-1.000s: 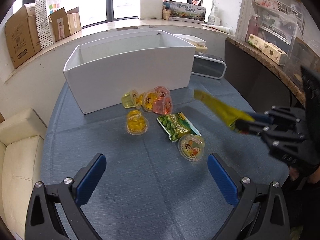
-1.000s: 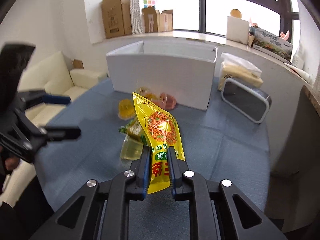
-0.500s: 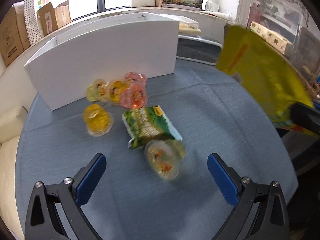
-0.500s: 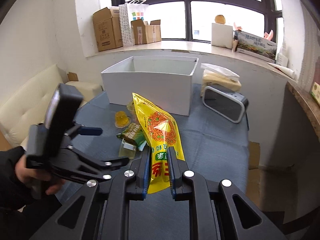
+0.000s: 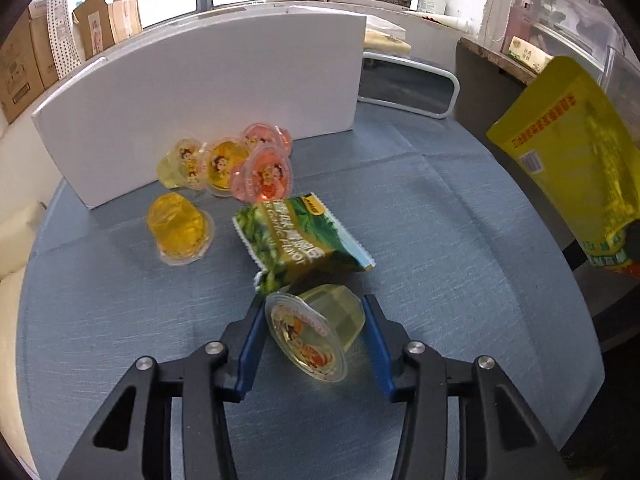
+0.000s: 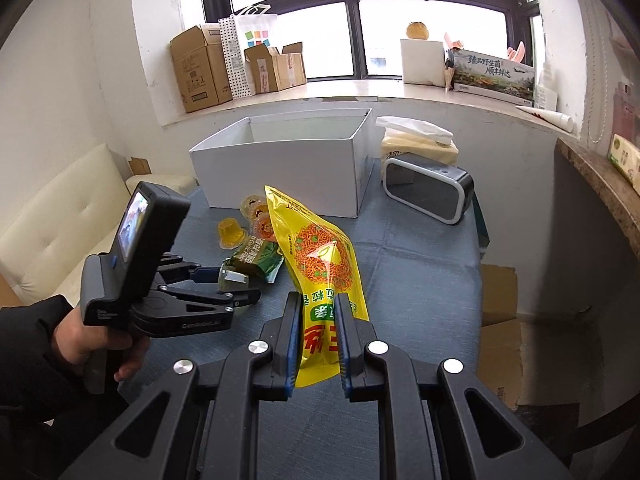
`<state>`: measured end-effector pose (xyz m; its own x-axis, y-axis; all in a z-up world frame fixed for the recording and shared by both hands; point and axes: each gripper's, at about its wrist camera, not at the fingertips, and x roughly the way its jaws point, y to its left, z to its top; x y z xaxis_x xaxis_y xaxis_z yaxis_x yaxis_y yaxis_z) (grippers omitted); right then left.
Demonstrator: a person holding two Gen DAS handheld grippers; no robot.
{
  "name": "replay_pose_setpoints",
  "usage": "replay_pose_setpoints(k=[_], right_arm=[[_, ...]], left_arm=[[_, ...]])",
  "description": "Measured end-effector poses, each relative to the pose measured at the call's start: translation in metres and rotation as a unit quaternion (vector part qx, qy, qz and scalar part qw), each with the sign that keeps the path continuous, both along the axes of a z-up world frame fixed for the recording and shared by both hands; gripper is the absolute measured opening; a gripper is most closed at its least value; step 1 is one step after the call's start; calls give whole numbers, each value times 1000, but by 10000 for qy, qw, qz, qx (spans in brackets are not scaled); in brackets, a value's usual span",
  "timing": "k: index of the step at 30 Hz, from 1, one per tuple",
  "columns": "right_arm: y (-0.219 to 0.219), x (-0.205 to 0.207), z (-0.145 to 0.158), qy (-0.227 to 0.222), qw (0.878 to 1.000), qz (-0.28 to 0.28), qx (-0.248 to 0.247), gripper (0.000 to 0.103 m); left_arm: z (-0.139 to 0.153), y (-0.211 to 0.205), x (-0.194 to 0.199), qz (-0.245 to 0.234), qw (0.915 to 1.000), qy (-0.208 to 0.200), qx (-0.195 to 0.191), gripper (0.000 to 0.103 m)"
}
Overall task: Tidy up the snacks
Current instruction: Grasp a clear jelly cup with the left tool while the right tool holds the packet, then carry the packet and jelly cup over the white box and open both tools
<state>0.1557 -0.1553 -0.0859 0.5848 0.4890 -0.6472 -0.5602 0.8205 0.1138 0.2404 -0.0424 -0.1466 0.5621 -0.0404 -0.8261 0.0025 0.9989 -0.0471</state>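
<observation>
My left gripper [image 5: 314, 322] has its blue pads on either side of a pale yellow jelly cup [image 5: 316, 330] lying on its side on the blue tablecloth; contact is unclear. A green snack packet [image 5: 298, 242] lies just beyond it. Several jelly cups [image 5: 224, 164] cluster against the white box [image 5: 200, 92], with one yellow cup [image 5: 178, 228] apart. My right gripper [image 6: 318, 312] is shut on a yellow snack bag [image 6: 320, 264] held above the table. The bag also shows at the right of the left wrist view [image 5: 572, 176]. The left gripper [image 6: 236, 286] shows in the right wrist view.
The white box [image 6: 288, 160] stands open at the back of the table. A grey speaker [image 6: 426, 188] and a tissue pack [image 6: 416, 140] sit to its right. Cardboard boxes [image 6: 200, 68] line the windowsill. A cream sofa [image 6: 60, 232] is on the left.
My left gripper has moved down and forward to the pale yellow jelly cup and its jaws have narrowed around it. My right gripper has lifted back with the yellow bag.
</observation>
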Motion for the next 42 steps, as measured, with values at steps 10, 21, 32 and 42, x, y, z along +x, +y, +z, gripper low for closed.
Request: replay_pose_setpoints(k=[10,21,32,42], right_arm=[[22,11,-1,42,9999,110,111,16],[77,54,36,-266,9990,322,181,17],[143,169,90,-526,9983,213,135,17],[182,241,49,-16,9993,-88,-369,63]], left_arm=[[41,27,-34,-53,9990,-443,-58,51],[108,80,-10,51,9944,-1050,55,51],[156,148,90,55,9888,-1492,-60,51],[115,184,155,210,9952,-942,158,69]])
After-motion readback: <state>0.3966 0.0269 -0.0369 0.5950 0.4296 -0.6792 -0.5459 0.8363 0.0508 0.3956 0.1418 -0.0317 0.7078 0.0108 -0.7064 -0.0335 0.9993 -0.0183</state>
